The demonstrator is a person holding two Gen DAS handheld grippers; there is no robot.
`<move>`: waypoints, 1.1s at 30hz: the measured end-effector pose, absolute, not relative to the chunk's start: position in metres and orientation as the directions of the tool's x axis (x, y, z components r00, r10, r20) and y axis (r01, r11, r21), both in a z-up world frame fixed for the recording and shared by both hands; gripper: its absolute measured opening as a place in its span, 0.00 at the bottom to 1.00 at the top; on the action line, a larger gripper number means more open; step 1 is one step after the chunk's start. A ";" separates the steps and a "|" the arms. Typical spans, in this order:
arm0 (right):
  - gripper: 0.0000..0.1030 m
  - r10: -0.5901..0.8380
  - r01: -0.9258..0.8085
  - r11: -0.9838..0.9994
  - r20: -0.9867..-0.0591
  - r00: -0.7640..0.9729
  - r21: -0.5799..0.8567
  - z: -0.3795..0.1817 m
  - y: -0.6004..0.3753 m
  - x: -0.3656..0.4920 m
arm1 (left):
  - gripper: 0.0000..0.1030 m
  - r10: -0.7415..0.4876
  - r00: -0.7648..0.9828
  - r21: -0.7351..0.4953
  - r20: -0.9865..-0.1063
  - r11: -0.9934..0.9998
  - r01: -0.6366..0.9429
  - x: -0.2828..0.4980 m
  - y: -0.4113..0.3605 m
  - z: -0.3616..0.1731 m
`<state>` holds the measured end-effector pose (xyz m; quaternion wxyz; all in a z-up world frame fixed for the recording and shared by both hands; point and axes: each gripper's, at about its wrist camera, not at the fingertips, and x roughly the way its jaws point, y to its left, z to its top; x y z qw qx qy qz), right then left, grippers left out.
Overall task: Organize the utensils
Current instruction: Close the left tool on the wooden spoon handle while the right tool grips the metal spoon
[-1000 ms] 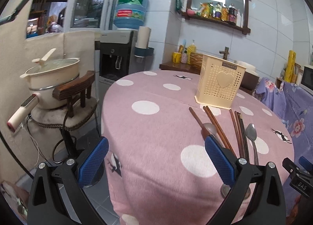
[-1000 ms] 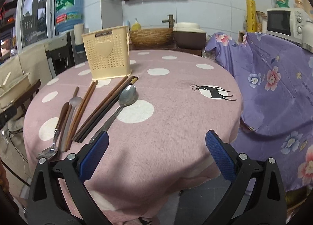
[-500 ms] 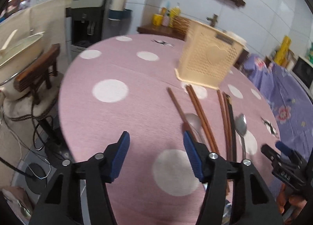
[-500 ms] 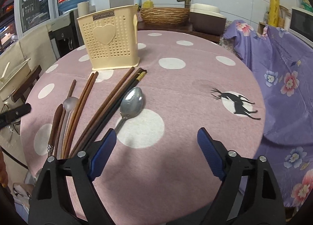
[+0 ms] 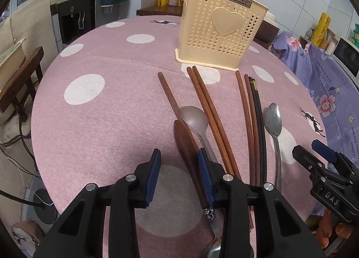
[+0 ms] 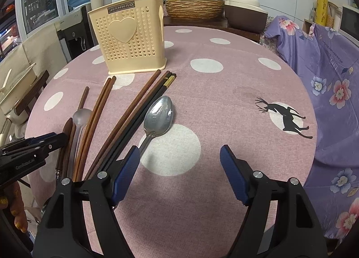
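One round bench under a pink cloth with white dots fills both views; one cream perforated utensil holder with a raised heart stands upright toward its far side; just in front of the holder the utensils lie flat on the cloth, fanned out with their far ends near the holder's base: two brown chopstick pairs, one black pair touching the right-hand brown pair, two steel spoons, namely the left spoon and the right spoon, and one wooden spoon with one long wooden handle lying beside it. Since the earlier frames both tools have come lower and nearer to the cloth, and the holder looms larger in each view. The left tool has just been closing; its jaws stand partly open over the wooden spoon, the right pad lying across that spoon and the left spoon's stem, nothing gripped. The right tool has also just been narrowing; its jaws stand wide over bare cloth just right of the right spoon's handle, holding nothing. Open cloth lies right of the utensils as far as the bench edge, where a purple flowered cover begins; bare cloth also runs left of the wooden spoon.
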<state>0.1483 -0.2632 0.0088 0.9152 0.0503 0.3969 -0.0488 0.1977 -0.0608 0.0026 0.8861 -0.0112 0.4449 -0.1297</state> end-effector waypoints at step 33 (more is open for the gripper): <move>0.60 -0.120 0.234 0.972 -0.819 0.561 0.019 -0.005 -0.243 0.212 | 0.20 -0.231 0.573 -0.118 -0.786 0.966 0.228 0.224 -0.055 0.002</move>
